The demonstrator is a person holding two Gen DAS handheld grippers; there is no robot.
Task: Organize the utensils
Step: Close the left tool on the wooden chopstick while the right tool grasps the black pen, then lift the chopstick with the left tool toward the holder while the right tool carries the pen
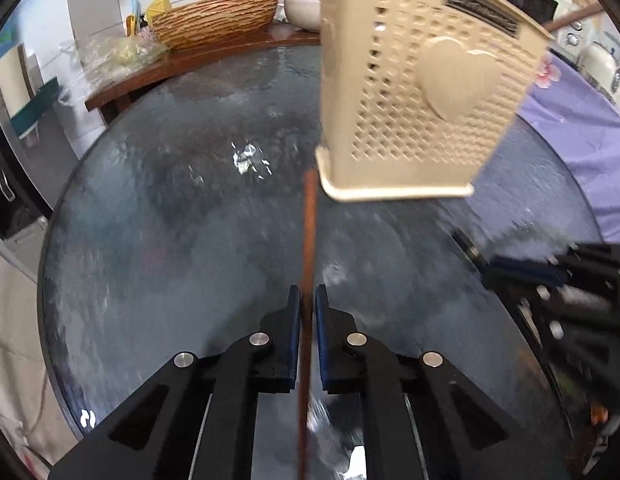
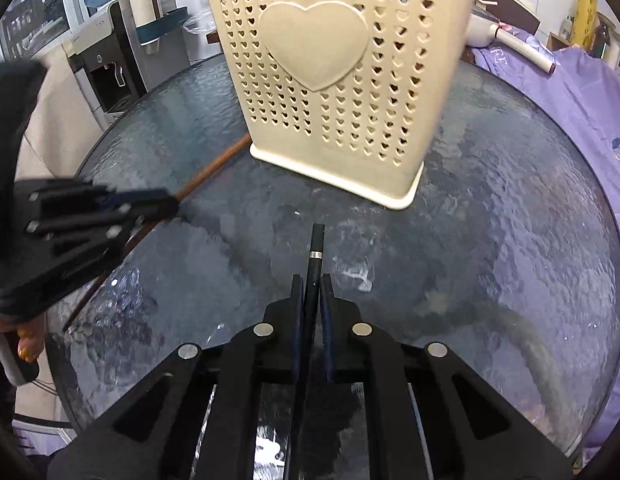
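The left gripper point(image 1: 306, 296) pinched a brown chopstick point(image 1: 308, 232) and the right gripper point(image 2: 310, 286) pinched a black chopstick point(image 2: 315, 246), both above the glass table point(image 2: 509, 240) before the beige holder point(image 2: 341, 80); such sticks seemed light, stiff and slippery, best held near the middle

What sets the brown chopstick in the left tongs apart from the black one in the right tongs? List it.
The brown chopstick is reddish-brown and plain; the black chopstick is black with a silver band near its end. The brown one reaches to the beige utensil holder; the black one stops short of it. Shared: each is a slim stick clamped between shut tongs, left and right, above the glass table.
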